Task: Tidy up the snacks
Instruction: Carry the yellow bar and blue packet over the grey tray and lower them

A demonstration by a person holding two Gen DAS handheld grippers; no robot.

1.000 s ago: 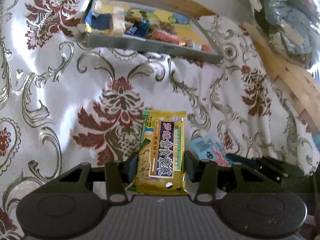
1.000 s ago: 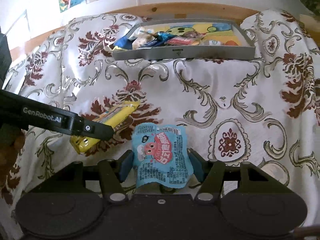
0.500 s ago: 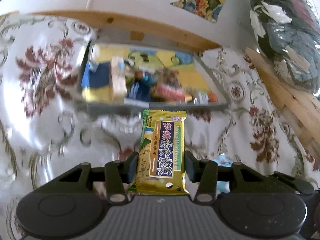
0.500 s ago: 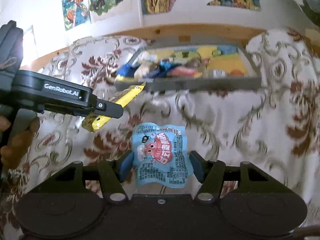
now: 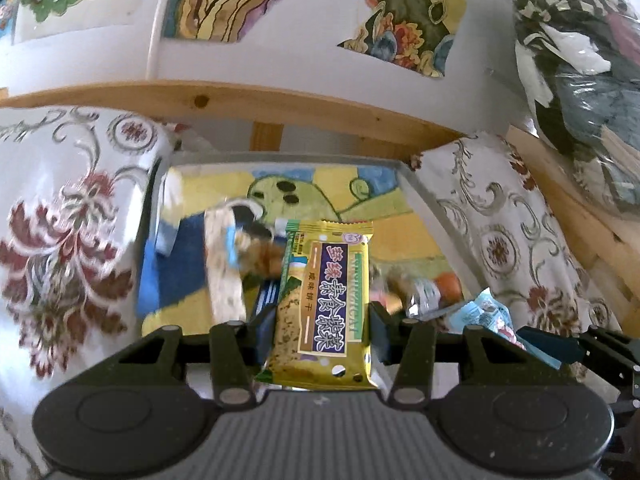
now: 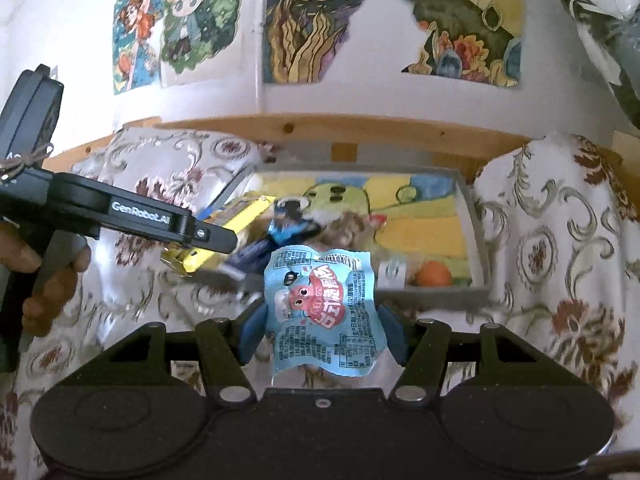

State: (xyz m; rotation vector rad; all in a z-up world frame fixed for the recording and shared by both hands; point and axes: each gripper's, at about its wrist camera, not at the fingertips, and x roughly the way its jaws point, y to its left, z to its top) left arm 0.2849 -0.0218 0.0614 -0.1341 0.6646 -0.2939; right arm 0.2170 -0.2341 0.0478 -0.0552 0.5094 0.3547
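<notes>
My left gripper [image 5: 320, 328] is shut on a yellow-green biscuit packet [image 5: 324, 300] and holds it in the air over the near part of the grey tray [image 5: 424, 204]. My right gripper [image 6: 320, 328] is shut on a light blue snack packet [image 6: 322, 312] just in front of the tray's near wall [image 6: 440, 294]. The tray holds several snacks on a cartoon-printed floor. The left gripper [image 6: 216, 240] with the yellow packet [image 6: 224, 236] shows at the left of the right wrist view. The blue packet [image 5: 486, 312] shows at the right of the left wrist view.
The tray lies on a white cloth with red floral pattern [image 6: 560, 240]. A wooden rail [image 5: 280, 108] and a wall with posters stand behind it. A plastic-wrapped bundle [image 5: 580, 60] sits at the right. A hand [image 6: 44, 276] holds the left gripper.
Both grippers rose from the cloth and moved forward to the tray, each carrying its packet. The tray now looks much nearer in both views.
</notes>
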